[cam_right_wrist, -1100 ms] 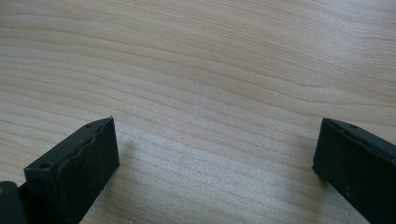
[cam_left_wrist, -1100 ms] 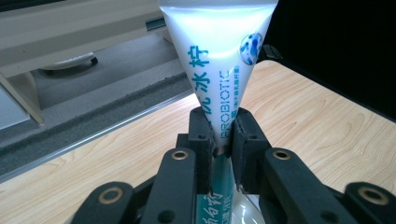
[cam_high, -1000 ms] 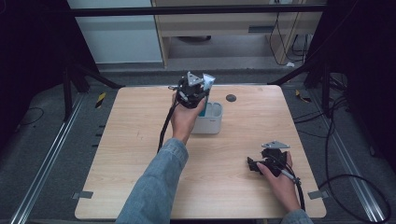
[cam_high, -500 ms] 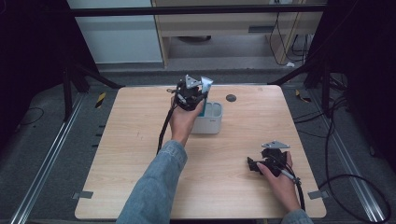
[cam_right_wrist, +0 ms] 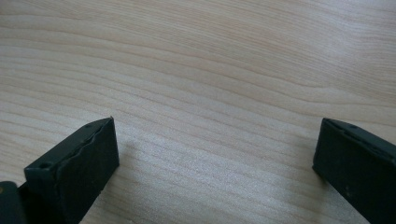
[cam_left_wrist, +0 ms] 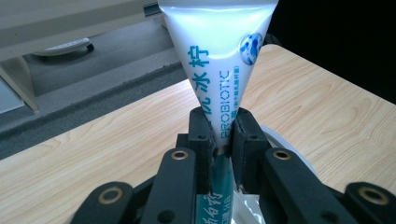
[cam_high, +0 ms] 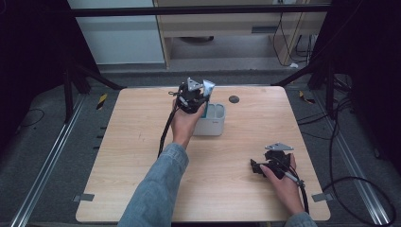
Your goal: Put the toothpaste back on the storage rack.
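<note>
A white toothpaste tube (cam_left_wrist: 219,70) with teal lettering stands upright, crimped end up, pinched between the two black jaws of my left gripper (cam_left_wrist: 223,135). From above, that left gripper (cam_high: 201,101) hovers over the left part of a pale rectangular holder (cam_high: 215,124) at the table's back middle, and the tube's silvery end (cam_high: 208,86) sticks up from it. My right gripper (cam_high: 254,166) rests low at the front right, jaws wide apart. Bare wood lies between its fingers (cam_right_wrist: 79,163) in the right gripper view.
A small dark round disc (cam_high: 233,99) lies near the table's back edge, right of the holder. Cables trail from both grippers across the wooden table (cam_high: 127,156). Beyond the far edge are a cabinet and dark stands.
My left gripper has shifted slightly left and toward me with the tube, staying above the holder. The right gripper has not moved.
</note>
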`<state>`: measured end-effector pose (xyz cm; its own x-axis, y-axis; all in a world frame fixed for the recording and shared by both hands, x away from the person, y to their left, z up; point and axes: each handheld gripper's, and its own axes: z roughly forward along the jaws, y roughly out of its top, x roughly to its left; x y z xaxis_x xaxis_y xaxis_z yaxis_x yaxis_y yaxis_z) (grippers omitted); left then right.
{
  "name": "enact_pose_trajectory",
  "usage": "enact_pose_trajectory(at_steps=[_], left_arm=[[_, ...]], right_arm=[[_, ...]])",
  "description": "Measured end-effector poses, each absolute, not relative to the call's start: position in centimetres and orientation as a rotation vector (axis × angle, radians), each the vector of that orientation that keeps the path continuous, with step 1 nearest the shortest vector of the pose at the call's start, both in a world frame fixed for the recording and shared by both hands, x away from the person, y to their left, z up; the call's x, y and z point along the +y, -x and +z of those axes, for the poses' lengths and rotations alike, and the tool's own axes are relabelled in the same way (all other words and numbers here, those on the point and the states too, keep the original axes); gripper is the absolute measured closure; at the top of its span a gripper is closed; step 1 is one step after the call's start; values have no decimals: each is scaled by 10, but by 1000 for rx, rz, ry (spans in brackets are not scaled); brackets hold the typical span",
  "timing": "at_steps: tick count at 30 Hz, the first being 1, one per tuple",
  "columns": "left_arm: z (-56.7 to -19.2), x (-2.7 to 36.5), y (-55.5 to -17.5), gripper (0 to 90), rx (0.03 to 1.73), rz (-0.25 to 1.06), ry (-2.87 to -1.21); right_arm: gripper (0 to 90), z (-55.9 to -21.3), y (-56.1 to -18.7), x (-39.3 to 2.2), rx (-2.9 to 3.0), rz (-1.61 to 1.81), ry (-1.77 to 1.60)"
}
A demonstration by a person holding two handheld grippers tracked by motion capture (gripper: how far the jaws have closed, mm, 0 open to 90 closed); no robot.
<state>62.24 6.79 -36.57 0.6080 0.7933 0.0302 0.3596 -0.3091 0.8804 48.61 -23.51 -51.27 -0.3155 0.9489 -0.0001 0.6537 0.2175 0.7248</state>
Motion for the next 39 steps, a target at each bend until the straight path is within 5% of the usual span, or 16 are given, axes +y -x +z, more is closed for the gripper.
enact_pose_trajectory(at_steps=[39], left_arm=[[-391, 57, -625, 787, 943, 546, -2000]], right_arm=[[4, -513, -486, -235, 2051, 876, -1478]])
